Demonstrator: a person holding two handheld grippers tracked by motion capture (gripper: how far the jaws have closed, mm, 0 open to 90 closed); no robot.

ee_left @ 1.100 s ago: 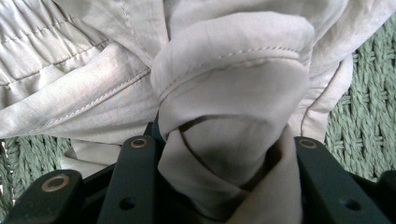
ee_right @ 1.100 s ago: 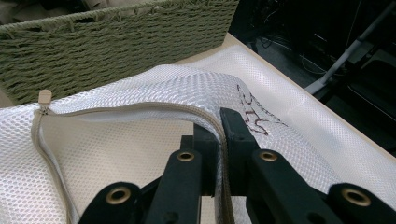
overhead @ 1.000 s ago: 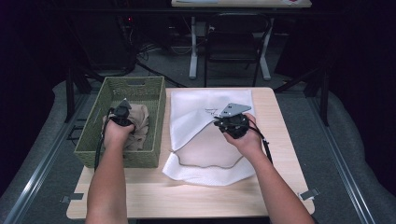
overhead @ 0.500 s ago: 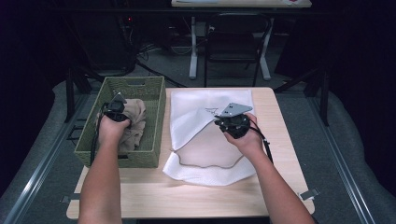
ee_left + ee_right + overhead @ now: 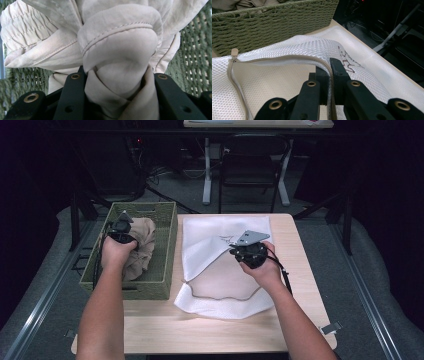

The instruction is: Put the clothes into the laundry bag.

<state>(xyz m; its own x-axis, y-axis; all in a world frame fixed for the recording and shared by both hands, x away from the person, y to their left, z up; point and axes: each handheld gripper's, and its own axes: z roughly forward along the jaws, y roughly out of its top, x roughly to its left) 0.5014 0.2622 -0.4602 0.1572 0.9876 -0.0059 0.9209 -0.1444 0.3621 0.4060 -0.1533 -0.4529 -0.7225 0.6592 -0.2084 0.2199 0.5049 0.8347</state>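
A green woven basket (image 5: 165,247) is set at the left end of the wooden counter (image 5: 225,330), and everything else is placed from it. Inside the basket, a crumpled beige garment (image 5: 142,245) is gripped by the left hand-held gripper (image 5: 121,227); in the left gripper view a thick fold of the cloth (image 5: 120,75) is seen wedged between the two black jaws, which are closed on it, with the basket's weave (image 5: 195,57) behind. Just to the right of the basket, a white mesh laundry bag (image 5: 220,270) is spread flat on the counter — its near end lies beyond the basket's front corner. The bag's upper layer is pinched at its zipper edge by the right hand-held gripper (image 5: 248,251), held by the right hand (image 5: 262,267) over the middle of the bag. In the right gripper view the jaws are closed on the beige zipper band (image 5: 287,58), the mesh (image 5: 317,47) is lifted into an arch, and dark handwriting (image 5: 348,63) is seen on it — the basket's side (image 5: 274,25) rises close behind.
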